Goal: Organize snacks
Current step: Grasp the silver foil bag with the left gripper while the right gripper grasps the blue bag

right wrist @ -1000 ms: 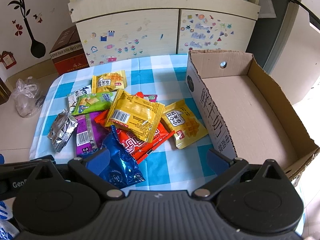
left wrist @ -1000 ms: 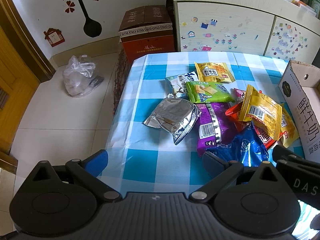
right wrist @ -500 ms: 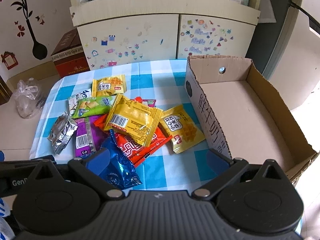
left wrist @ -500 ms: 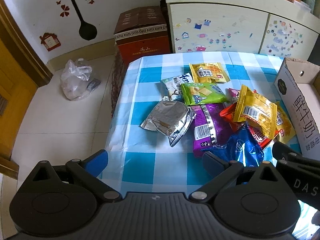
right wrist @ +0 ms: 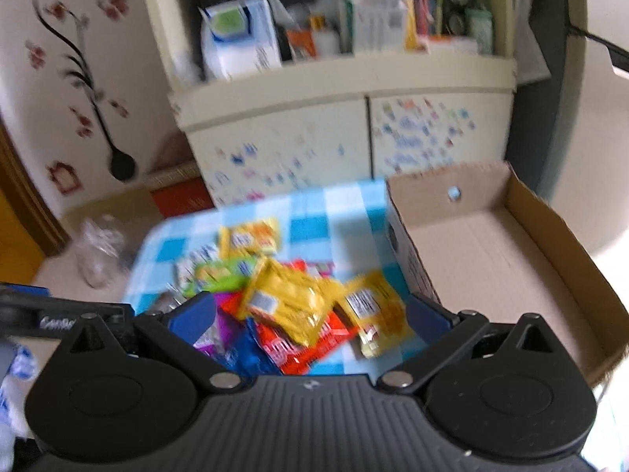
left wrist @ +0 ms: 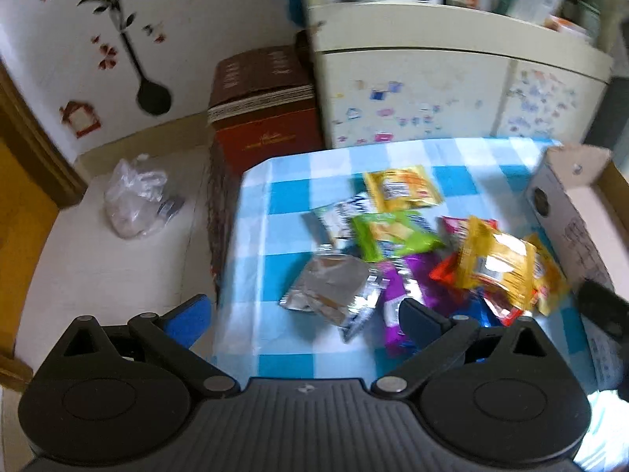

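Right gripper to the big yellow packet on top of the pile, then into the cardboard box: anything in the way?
Nothing visible. The right gripper is open with the yellow packet topmost ahead. The cardboard box is open-topped, nothing visible inside; only its near wall must be cleared.

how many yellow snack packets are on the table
3: a far yellow packet at the pile's back, a big yellow packet on top, and a near yellow packet beside the cardboard box. Others may be buried.

Snack pile crowds tablecloth centre; cardboard box interior free (walls upright).
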Motion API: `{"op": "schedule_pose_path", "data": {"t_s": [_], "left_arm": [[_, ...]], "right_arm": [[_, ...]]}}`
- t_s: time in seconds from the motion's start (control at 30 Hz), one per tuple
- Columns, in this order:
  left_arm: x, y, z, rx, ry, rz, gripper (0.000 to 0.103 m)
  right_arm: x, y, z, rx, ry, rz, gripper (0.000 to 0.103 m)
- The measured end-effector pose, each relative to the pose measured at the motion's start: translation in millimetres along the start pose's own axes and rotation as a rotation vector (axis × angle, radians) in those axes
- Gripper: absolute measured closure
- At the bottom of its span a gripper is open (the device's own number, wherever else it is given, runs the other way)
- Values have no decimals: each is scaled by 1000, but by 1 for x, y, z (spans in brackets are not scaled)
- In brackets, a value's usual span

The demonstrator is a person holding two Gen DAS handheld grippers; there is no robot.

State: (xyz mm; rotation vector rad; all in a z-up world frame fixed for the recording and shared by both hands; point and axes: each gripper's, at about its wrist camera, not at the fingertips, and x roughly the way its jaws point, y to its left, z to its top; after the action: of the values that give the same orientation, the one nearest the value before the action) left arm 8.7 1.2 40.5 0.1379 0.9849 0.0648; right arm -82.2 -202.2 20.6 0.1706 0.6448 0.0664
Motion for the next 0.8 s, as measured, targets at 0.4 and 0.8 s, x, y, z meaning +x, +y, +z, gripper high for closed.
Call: {"op": "schedule_pose_path", "data": {"t_s": [0.4,0.8], "left_arm": [[34,45,27,-185,64,-57,0],[86,42,17,-277,202,-183,0]], "right_arm": [[0,-21,-18,-83,86,125,1],[35,5,-45,-144,235,225,3]]}}
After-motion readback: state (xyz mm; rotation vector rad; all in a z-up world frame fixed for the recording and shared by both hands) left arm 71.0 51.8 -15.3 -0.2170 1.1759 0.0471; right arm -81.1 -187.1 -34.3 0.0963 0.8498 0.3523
